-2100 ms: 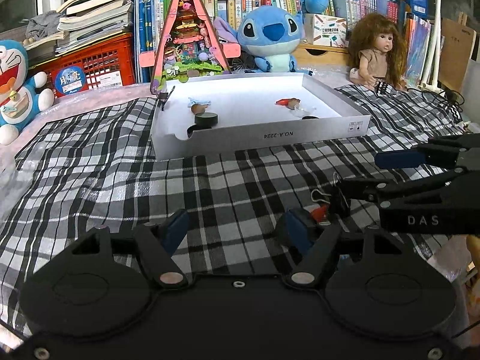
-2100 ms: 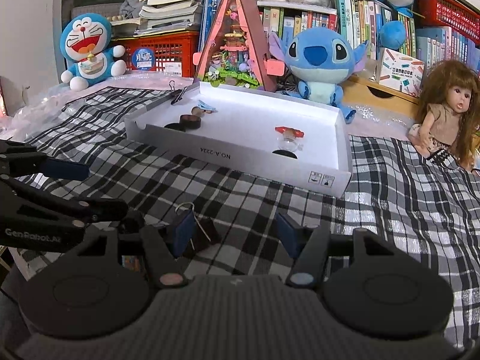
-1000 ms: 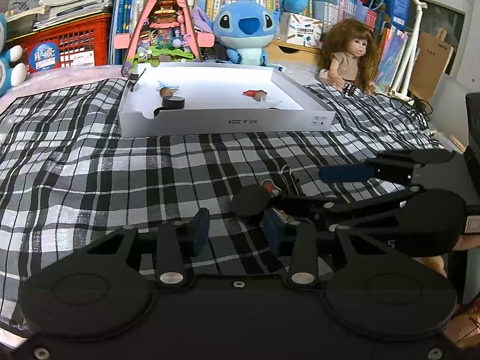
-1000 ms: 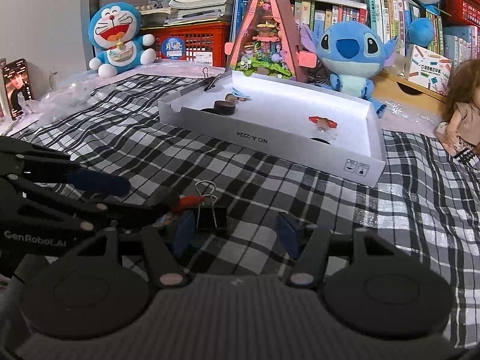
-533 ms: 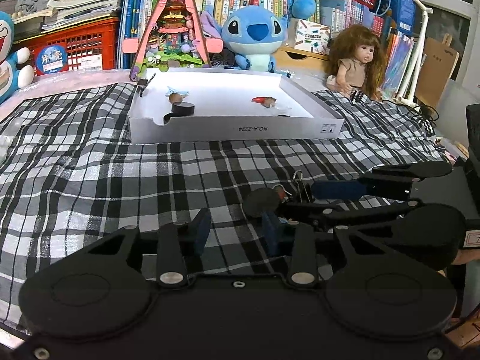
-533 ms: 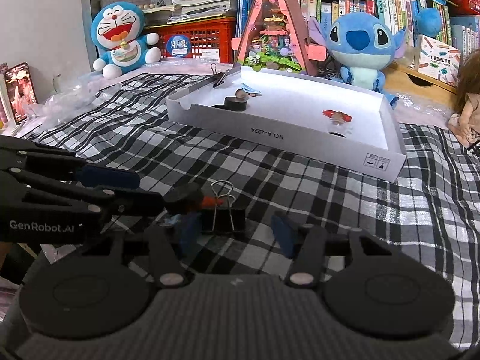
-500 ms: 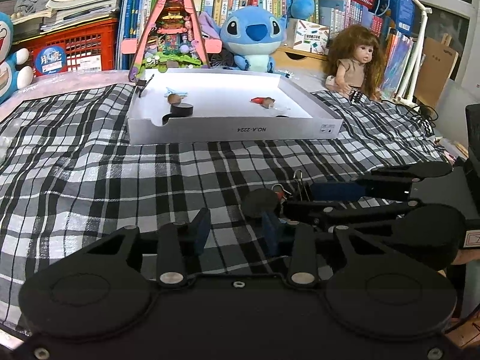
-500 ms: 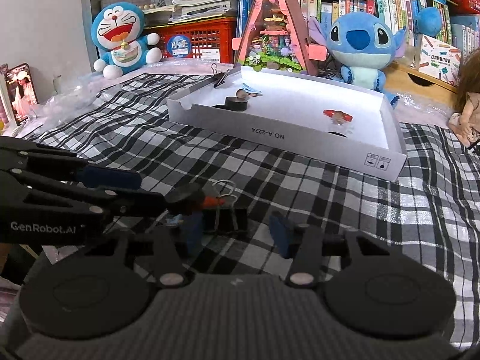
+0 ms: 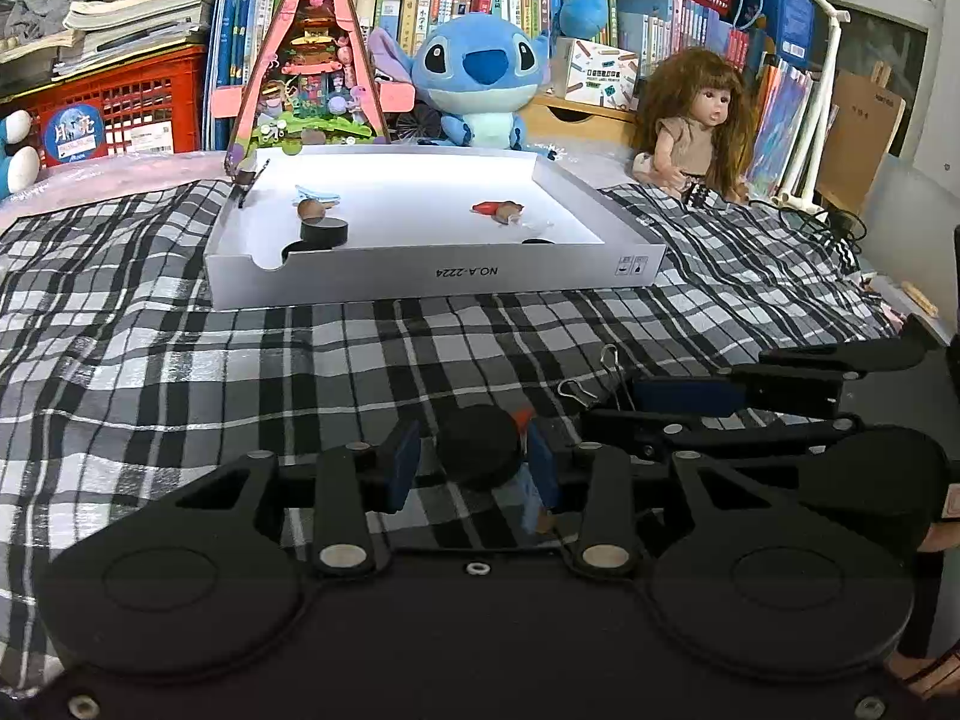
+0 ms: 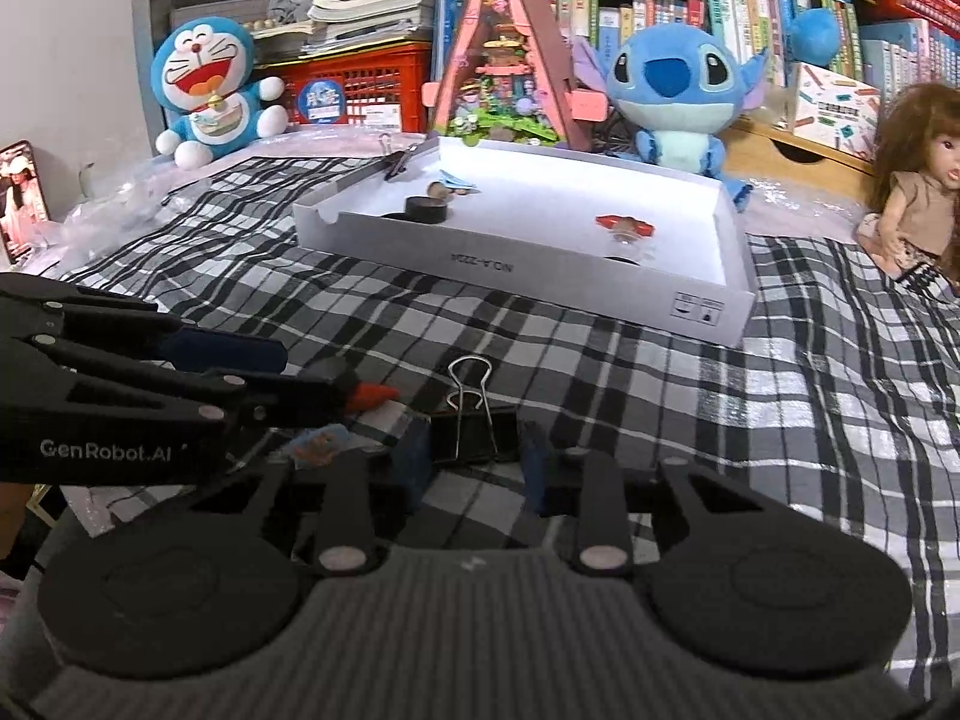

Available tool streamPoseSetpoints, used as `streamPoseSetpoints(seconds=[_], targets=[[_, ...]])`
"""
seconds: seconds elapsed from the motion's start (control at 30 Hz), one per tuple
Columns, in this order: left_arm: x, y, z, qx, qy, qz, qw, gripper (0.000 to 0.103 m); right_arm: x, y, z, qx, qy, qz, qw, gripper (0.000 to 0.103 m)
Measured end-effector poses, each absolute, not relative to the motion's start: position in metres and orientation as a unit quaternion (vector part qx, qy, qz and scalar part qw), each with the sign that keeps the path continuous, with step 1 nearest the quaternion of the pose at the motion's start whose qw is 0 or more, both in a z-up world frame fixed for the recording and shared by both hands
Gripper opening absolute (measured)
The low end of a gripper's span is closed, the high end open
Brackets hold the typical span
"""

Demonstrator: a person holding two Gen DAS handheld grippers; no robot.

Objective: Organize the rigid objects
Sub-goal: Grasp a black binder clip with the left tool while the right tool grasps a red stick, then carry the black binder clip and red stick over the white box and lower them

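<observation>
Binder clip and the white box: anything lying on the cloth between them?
No. In the right wrist view only bare checked cloth lies between the binder clip and the white box. The left wrist view agrees.

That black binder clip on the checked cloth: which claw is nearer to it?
Right. The right claw is closing with the binder clip between its fingers; the left claw sits just beside it, around a black disc.

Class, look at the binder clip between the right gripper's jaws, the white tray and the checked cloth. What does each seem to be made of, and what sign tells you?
Binder clip: probably metal; thin shiny wire handles on a dark painted body.
White tray: likely cardboard; matte, thin folded walls, printed label.
Checked cloth: woven fabric; soft wrinkles and a plaid weave.
</observation>
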State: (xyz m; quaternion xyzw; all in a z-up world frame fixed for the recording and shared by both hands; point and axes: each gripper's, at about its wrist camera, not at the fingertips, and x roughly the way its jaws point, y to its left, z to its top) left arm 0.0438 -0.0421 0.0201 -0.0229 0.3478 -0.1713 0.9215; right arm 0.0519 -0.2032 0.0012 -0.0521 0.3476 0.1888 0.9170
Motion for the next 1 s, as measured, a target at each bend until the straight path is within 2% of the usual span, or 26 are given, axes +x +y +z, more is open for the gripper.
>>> streamPoseSetpoints(seconds=[0.07, 0.13, 0.63, 1.0], targets=[[0.046, -0.043, 0.018, -0.027, 0.349, -0.175, 0.92, 0.037, 0.052, -0.205, 0.001, -0.049, 0.347, 0.185, 0.918, 0.038], [0.048, -0.044, 0.016, -0.031, 0.355, -0.176, 0.918, 0.031, 0.052, -0.206, 0.002, -0.048, 0.347, 0.182, 0.919, 0.038], [0.043, -0.034, 0.031, -0.025, 0.32, -0.158, 0.934, 0.031, 0.053, -0.209, 0.002, -0.045, 0.345, 0.171, 0.922, 0.037], [0.07, -0.026, 0.053, -0.02, 0.303, -0.135, 0.943, 0.031, 0.066, -0.215, 0.021, -0.032, 0.329, 0.16, 0.93, 0.037]])
